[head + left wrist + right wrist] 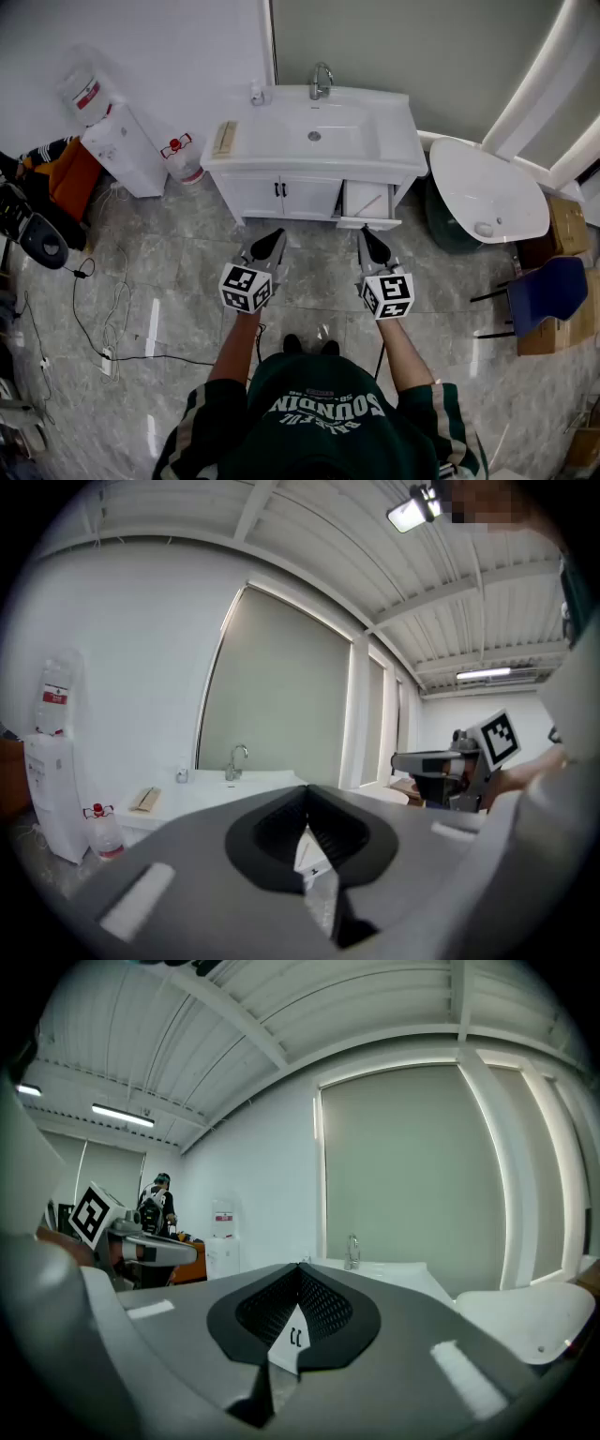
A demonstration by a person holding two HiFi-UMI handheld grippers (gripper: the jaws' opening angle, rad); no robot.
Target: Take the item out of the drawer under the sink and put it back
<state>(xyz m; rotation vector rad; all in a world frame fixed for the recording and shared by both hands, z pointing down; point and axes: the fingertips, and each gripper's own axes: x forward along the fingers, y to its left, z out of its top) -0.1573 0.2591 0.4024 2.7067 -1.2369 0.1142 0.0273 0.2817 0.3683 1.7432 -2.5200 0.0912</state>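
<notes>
The white sink cabinet (281,195) stands against the far wall, with a tap (321,81) over its basin. Its right-hand drawer (368,202) is pulled out; the inside looks white and I cannot make out an item in it. My left gripper (273,235) and right gripper (366,233) are held side by side above the floor, short of the cabinet, pointing toward it. Both are shut and empty. In the left gripper view, the left gripper (305,794) shows its jaws meeting, as does the right gripper (300,1267) in its own view.
A water dispenser (122,145) and a water bottle (185,161) stand left of the cabinet. A white oval basin (487,192), a blue chair (544,291) and cardboard boxes (567,225) are to the right. Cables (112,319) trail on the floor at left.
</notes>
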